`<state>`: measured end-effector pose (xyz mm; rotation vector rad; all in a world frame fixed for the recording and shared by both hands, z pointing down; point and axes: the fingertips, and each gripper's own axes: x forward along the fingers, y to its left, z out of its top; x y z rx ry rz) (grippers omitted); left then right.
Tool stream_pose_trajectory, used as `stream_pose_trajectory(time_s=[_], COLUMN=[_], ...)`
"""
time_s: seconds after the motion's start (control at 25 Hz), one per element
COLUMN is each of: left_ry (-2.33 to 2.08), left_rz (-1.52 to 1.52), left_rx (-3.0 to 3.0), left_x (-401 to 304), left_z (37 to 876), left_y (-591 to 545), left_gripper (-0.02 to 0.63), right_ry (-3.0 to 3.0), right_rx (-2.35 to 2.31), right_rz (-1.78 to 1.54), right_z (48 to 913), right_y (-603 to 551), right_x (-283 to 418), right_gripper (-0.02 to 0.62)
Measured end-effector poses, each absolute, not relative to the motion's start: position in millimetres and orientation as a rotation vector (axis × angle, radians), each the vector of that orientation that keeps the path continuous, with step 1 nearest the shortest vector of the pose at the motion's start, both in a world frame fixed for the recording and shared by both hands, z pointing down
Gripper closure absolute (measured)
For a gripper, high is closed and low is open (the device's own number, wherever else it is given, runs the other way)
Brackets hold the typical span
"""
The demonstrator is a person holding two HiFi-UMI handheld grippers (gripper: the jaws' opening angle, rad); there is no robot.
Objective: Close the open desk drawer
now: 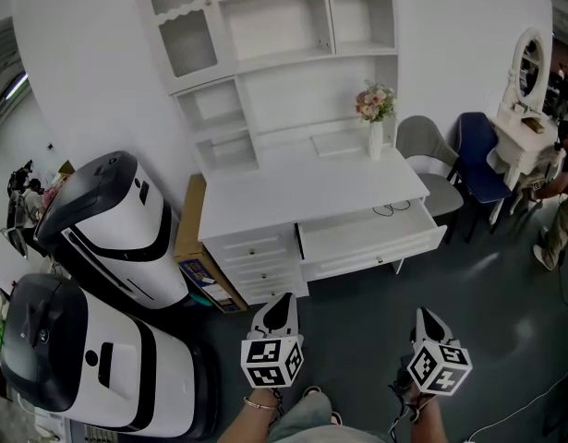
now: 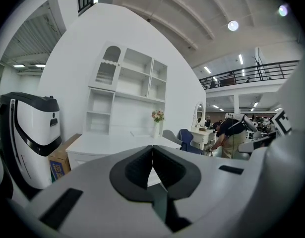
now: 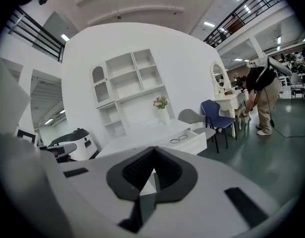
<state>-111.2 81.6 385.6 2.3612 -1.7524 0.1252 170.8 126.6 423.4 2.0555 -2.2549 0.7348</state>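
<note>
A white desk (image 1: pixel 302 192) with a shelf hutch stands against the wall. Its wide right-hand drawer (image 1: pixel 371 236) is pulled out, with a small black looped item (image 1: pixel 392 209) lying inside. The same drawer (image 3: pixel 191 139) shows in the right gripper view. My left gripper (image 1: pixel 282 305) is held low in front of the desk's left drawer stack, well short of it. My right gripper (image 1: pixel 424 319) hangs in front of the open drawer, also apart from it. In the gripper views the left gripper (image 2: pixel 152 147) and right gripper (image 3: pixel 153 148) have their jaws closed together on nothing.
Two large white-and-black machines (image 1: pixel 117 224) (image 1: pixel 76 367) stand at the left, with a cardboard box (image 1: pixel 193 247) beside the desk. A vase of flowers (image 1: pixel 375 118) sits on the desk. A grey chair (image 1: pixel 431 169), a blue chair (image 1: pixel 477 155), a vanity table (image 1: pixel 528 123) and a person (image 1: pixel 565 197) are at the right.
</note>
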Motion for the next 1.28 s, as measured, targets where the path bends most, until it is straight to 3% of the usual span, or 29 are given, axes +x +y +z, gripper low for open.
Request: stream_pose_trajectory(time_s=[1.28], left_ry=[-1.665], left_rz=[0.070], left_rx=[2.389], left_x=[-83], left_z=[382], left_y=[-195], left_gripper=[0.587], right_ry=[-2.198], right_rx=[2.077], right_rz=[0.653], right_z=[407], right_y=[-139], right_x=[186], right_gripper=[0.588])
